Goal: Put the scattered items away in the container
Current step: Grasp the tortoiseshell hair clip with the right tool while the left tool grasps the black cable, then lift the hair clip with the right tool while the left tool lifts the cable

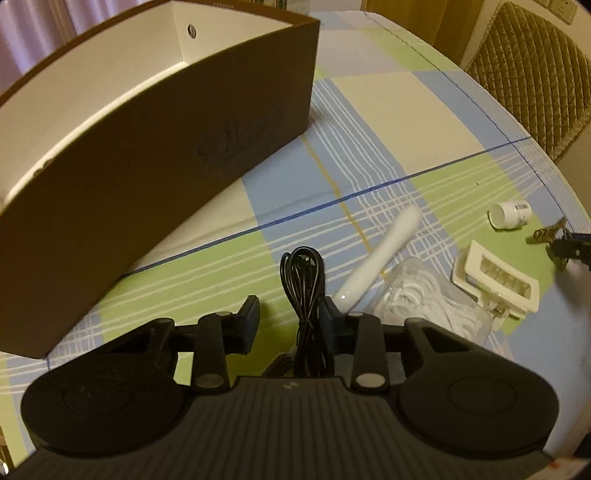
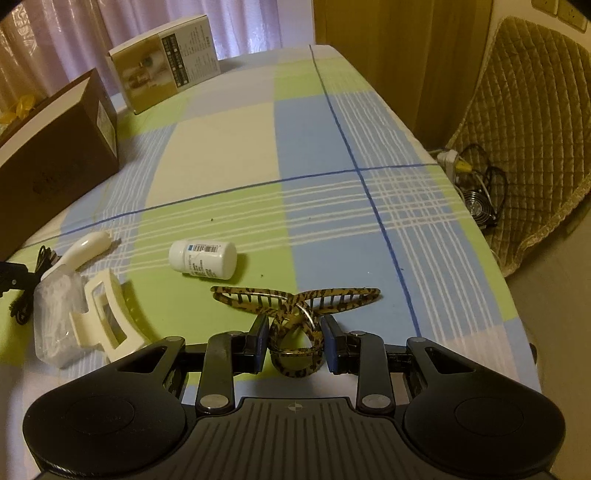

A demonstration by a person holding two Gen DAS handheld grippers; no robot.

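Your left gripper (image 1: 290, 317) fingers stand wide around cable (image 1: 303, 291) | right gripper (image 2: 294, 341) fingers pinch hair claw (image 2: 295, 314) handles, ready for box (image 1: 155, 122).

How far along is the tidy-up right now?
Done: no item shows inside the box. In hand: the right gripper brackets the leopard clip; the left gripper is open around the cable. Left: bottle, cream clip, white wand, plastic bag.

A quilted chair (image 2: 524, 122), small fan (image 2: 480, 206) and curtains (image 2: 177, 26) flank the checked tablecloth (image 2: 317, 147).
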